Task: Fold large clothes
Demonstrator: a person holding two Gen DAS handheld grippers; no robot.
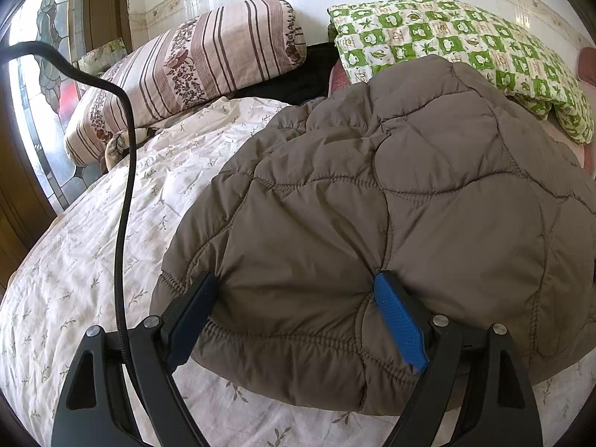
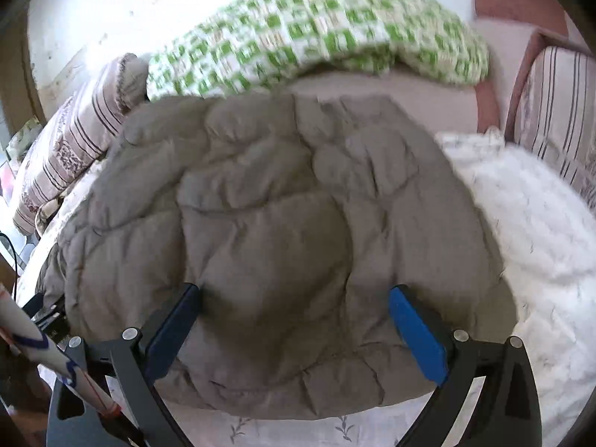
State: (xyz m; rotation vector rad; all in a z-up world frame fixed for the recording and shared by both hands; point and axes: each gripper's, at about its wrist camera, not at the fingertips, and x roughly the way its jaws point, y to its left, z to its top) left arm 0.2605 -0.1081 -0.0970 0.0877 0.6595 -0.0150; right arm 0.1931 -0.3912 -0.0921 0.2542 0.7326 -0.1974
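Observation:
A brown quilted jacket (image 1: 391,193) lies folded in a bundle on the floral bedsheet (image 1: 111,260). My left gripper (image 1: 296,288) is open, its blue-padded fingers (image 1: 400,320) spread over the jacket's near edge, one on each side of a puffy section. In the right wrist view the same jacket (image 2: 279,205) fills the middle, blurred by motion. My right gripper (image 2: 294,300) is open too, fingers (image 2: 417,335) wide apart over the jacket's near hem. Neither gripper pinches the fabric.
A striped floral pillow (image 1: 186,70) and a green-and-white patterned quilt (image 1: 465,48) lie at the head of the bed by the tiled wall. A black cable (image 1: 124,193) hangs at the left. A white bundle (image 2: 529,216) lies to the right of the jacket.

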